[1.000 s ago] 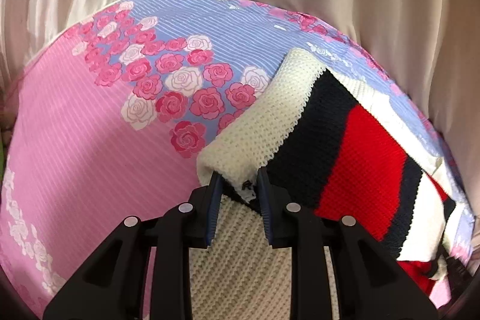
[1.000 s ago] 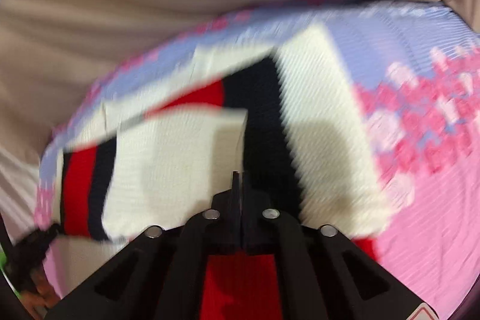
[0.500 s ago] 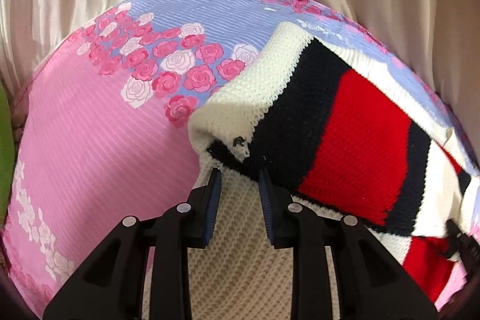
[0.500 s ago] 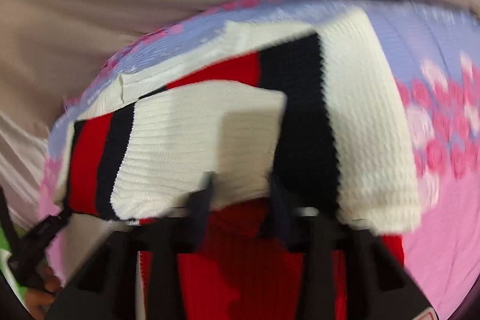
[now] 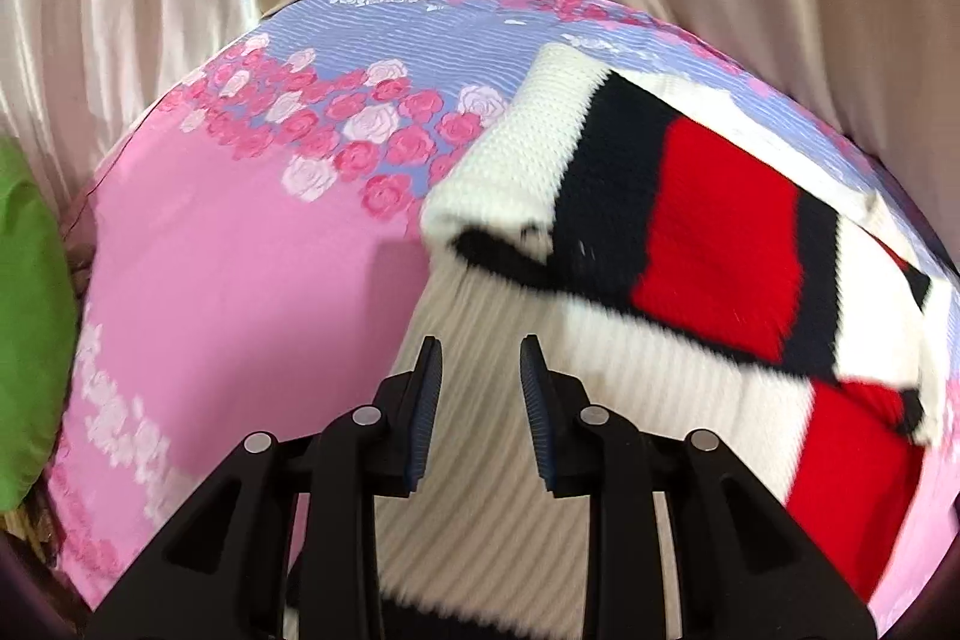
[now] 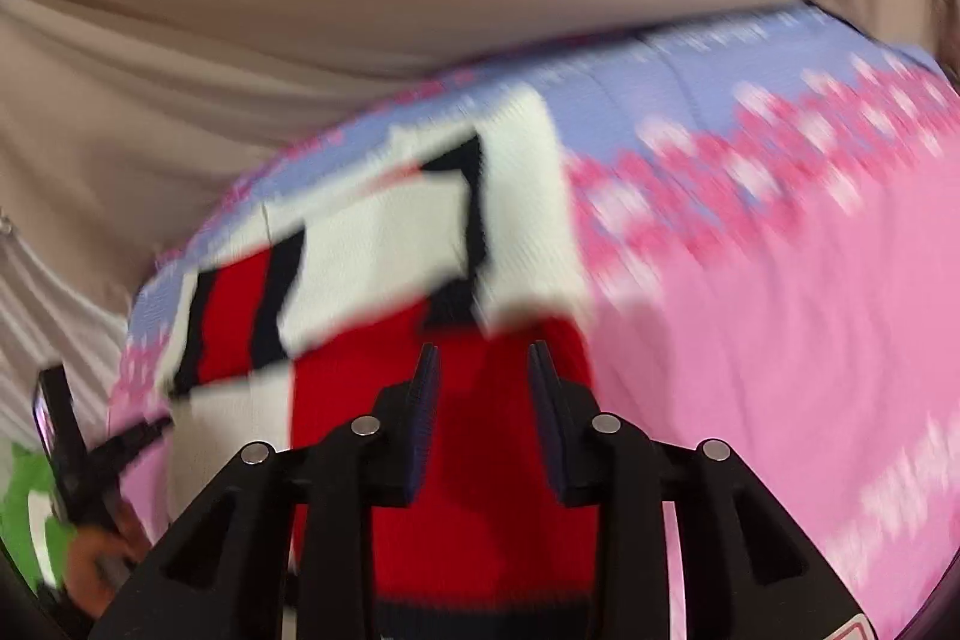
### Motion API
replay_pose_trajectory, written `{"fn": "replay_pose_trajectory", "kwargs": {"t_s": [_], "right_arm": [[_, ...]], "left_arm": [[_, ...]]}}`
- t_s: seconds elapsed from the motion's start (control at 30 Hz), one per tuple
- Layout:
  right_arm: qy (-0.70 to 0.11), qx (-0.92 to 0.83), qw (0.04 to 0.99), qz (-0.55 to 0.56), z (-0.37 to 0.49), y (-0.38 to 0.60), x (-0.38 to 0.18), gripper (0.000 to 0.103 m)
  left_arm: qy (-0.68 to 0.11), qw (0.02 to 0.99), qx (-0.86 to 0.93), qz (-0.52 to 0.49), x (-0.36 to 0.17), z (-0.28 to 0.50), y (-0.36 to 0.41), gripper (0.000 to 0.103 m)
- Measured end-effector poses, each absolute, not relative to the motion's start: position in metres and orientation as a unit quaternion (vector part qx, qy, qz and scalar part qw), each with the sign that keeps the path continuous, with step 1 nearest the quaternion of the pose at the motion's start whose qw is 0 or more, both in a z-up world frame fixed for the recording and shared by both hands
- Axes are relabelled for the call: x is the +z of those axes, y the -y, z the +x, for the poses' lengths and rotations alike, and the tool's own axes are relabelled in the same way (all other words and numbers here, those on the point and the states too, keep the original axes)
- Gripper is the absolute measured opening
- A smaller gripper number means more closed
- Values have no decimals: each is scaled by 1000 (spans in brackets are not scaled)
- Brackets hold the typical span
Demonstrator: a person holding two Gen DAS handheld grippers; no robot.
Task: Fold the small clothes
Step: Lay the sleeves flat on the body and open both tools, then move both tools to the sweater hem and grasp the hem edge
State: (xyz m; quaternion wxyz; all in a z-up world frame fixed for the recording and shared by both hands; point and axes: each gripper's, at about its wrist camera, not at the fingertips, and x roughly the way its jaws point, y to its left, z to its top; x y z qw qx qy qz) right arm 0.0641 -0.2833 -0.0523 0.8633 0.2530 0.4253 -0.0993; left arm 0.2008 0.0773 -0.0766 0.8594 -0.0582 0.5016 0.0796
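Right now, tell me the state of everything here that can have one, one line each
Striped sweater: partly folded, top flap laid over the lower part, flat on the sheet.
Left gripper: open, nothing between the jaws, above the sweater's white ribbing.
Right gripper: open, jaws just been opening, nothing between them.
Floral sheet: spread out under the sweater.

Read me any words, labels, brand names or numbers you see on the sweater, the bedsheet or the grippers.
No readable text in either view.
Striped sweater: only white, black and red bands, no visible tag.
Floral sheet: rose print only.
Right gripper: a red-edged sticker corner at the frame's bottom, cut off and unreadable.
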Motion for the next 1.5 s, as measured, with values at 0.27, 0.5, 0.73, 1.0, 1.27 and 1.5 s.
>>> {"fn": "replay_pose_trajectory", "kwargs": {"t_s": [0.27, 0.5, 0.73, 1.0, 1.27, 1.5], "right_arm": [[-504, -106, 826, 231, -44, 250, -100, 38], [-529, -91, 816, 216, -78, 229, -111, 45], [-532, -89, 817, 204, -92, 228, -110, 51], [-535, -89, 810, 221, -116, 231, -113, 52], [-555, -54, 793, 245, -121, 216, -128, 56], [-569, -31, 787, 237, -113, 195, -136, 60]], "left_arm": [[-511, 857, 56, -34, -60, 145, -71, 27], [-524, 850, 48, -35, -57, 111, -73, 27], [-543, 839, 26, -27, -65, 78, -78, 40], [-588, 808, -4, -33, -87, 23, -109, 59], [-629, 770, -9, -108, -116, -4, -141, 71], [-631, 769, -11, -100, -122, -3, -137, 73]]}}
